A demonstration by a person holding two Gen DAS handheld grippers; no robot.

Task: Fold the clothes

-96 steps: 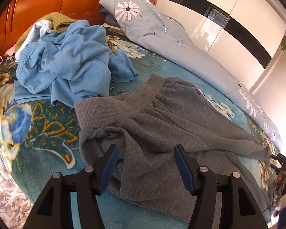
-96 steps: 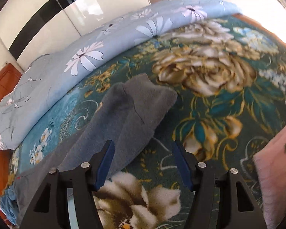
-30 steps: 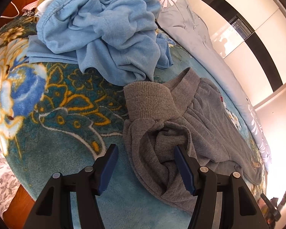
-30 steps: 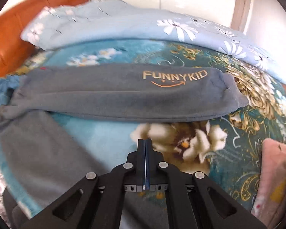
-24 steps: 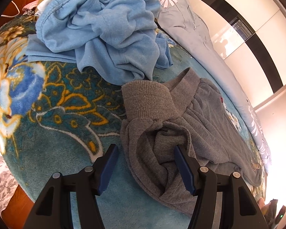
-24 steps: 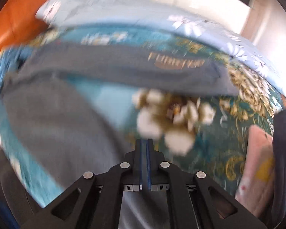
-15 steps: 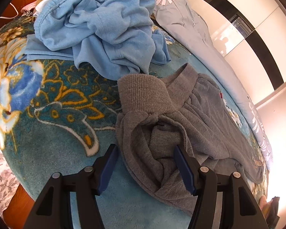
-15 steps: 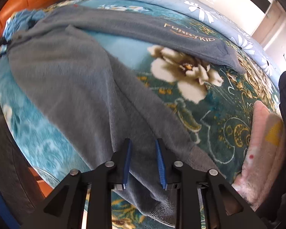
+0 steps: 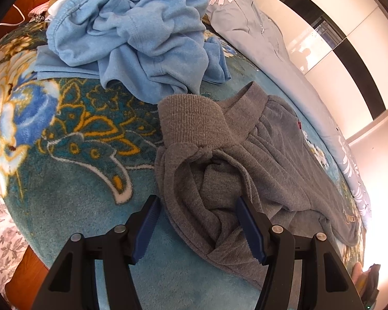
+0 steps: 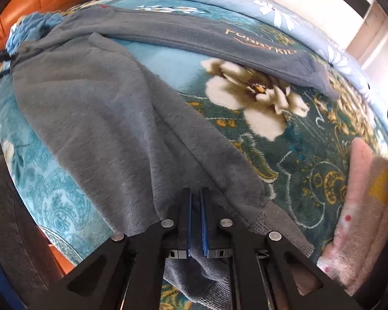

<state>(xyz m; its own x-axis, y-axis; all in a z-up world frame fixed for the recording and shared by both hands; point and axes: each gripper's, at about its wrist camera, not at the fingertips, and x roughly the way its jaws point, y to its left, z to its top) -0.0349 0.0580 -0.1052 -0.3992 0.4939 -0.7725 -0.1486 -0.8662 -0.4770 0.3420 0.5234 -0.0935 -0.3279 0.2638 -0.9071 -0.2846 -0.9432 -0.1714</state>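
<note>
I hold the grey pants (image 10: pixel 111 108) by one leg end on the bed blanket (image 9: pixel 72 193).

My right gripper (image 10: pixel 195 219) pinches the cuff; my left gripper (image 9: pixel 196 222) stands apart over the bunched waist. A thin pinch could slip if I lift.

Left wrist view close above waistband, right wrist view steeply down at leg cuff — both share grey trousers (image 9: pixel 258 155) (image 10: pixel 103 118)

Trousers (image 9: pixel 258 160) on bedspread (image 9: pixel 72 180), clothes heap (image 9: pixel 142 31) behind.
</note>
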